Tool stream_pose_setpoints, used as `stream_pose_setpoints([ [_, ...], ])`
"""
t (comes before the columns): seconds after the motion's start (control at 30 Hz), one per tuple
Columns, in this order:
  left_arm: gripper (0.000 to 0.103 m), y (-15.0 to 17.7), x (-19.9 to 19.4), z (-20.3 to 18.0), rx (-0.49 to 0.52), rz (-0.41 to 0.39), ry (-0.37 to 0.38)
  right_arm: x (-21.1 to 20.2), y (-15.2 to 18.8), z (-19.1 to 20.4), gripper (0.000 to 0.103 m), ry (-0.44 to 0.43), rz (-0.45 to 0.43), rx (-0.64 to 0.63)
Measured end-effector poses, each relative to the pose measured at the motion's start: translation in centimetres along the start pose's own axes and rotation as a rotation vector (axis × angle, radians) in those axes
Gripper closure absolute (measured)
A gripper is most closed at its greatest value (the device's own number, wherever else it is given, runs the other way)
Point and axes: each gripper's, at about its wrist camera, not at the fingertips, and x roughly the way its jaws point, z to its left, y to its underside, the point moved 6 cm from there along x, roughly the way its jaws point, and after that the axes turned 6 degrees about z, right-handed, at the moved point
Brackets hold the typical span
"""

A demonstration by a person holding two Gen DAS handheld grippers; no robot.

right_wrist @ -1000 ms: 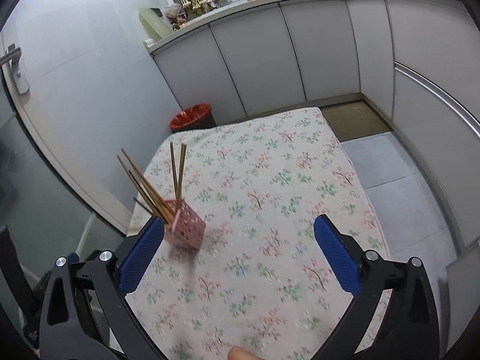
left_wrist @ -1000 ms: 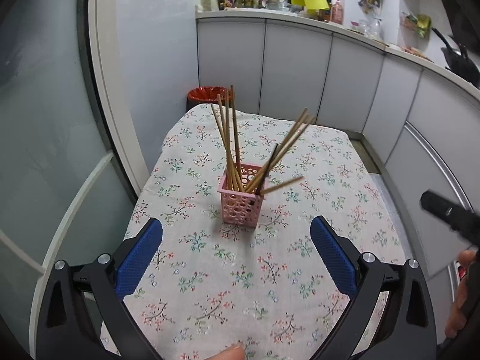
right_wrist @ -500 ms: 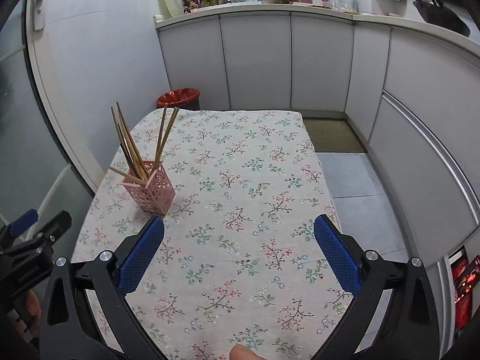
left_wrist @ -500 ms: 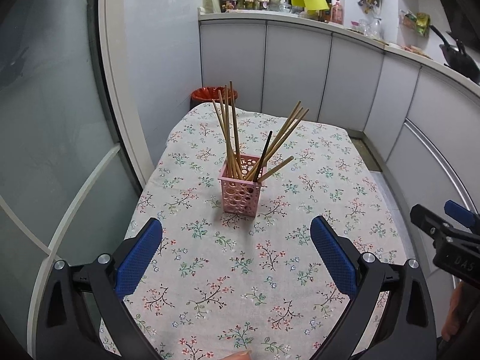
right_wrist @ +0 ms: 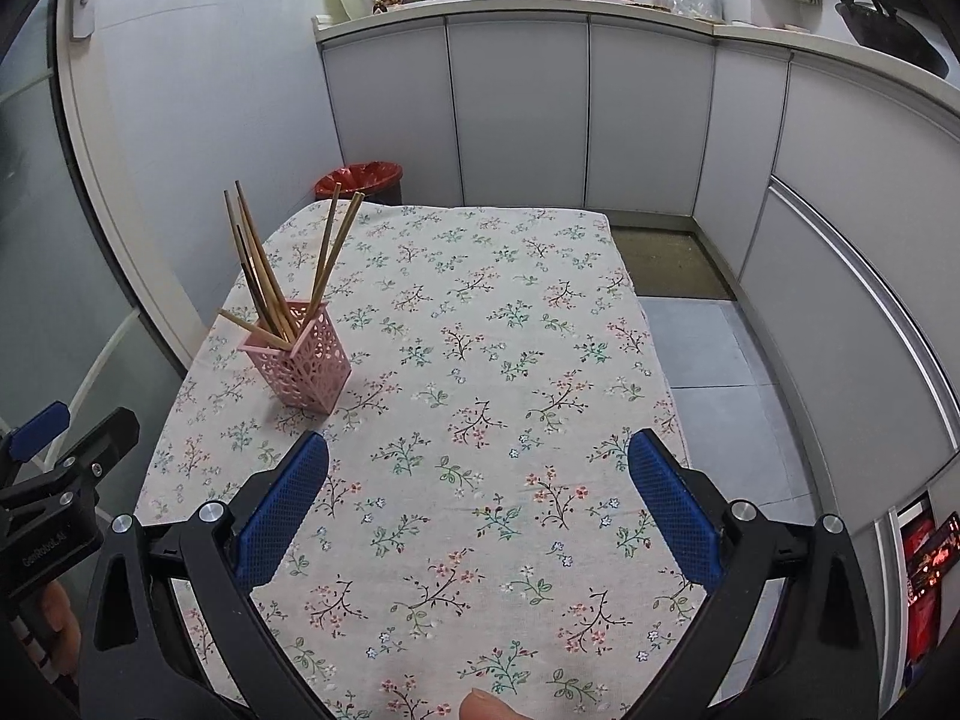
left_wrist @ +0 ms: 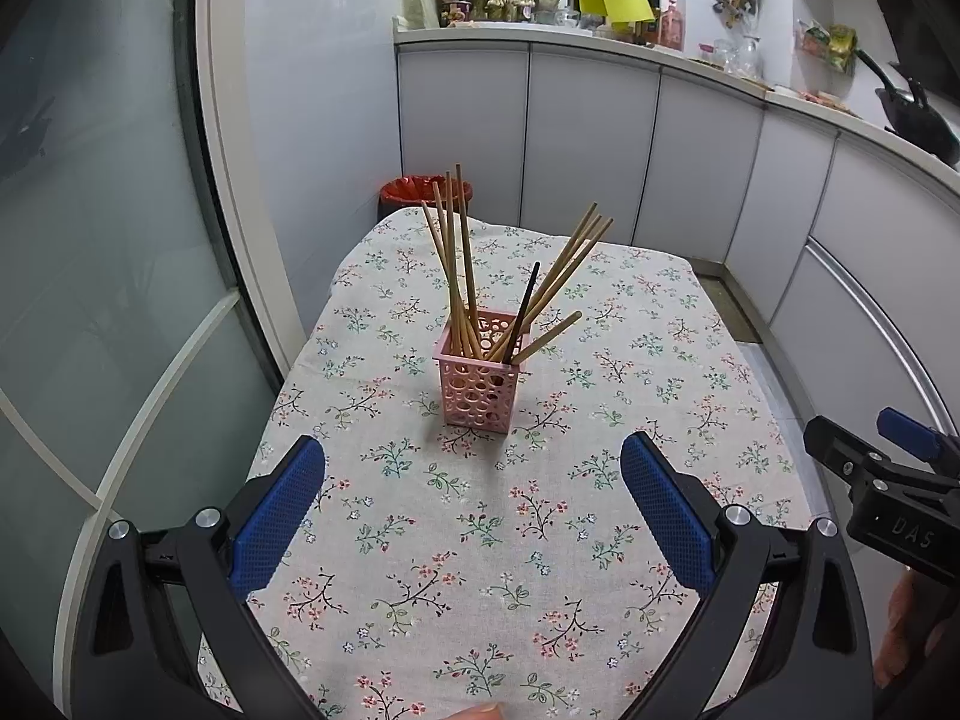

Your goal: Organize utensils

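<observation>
A pink perforated holder [left_wrist: 480, 387] stands upright on the floral tablecloth [left_wrist: 480, 540], with several wooden chopsticks [left_wrist: 459, 264] and one dark chopstick [left_wrist: 523, 312] sticking out of it. My left gripper [left_wrist: 474, 510] hovers open in front of it, nothing between its blue pads [left_wrist: 276, 516]. In the right wrist view the holder [right_wrist: 300, 363] sits at the table's left side and its chopsticks [right_wrist: 264, 276] fan upward. My right gripper [right_wrist: 477, 507] is open over the cloth, right of the holder, holding nothing.
A red-lined bin [left_wrist: 423, 189] stands beyond the table's far edge. Grey cabinets [right_wrist: 522, 114] under a cluttered counter wrap the back and right. A glass door [left_wrist: 90, 300] borders the left. Tiled floor [right_wrist: 708, 348] lies right of the table. The other gripper [left_wrist: 888, 498] shows at right.
Both grippers have drawn back and risen, so the holder now looks farther away. The right gripper's view has swung from the holder toward the table's middle. Both stay open.
</observation>
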Motion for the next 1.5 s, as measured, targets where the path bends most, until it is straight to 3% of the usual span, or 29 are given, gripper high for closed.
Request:
stream_pose_setpoints([
  [1.5, 0.007, 0.0, -0.1, 0.2, -0.008, -0.008, 0.003, -1.0, -0.4, -0.1, 0.007, 0.000, -0.036, 0.000],
])
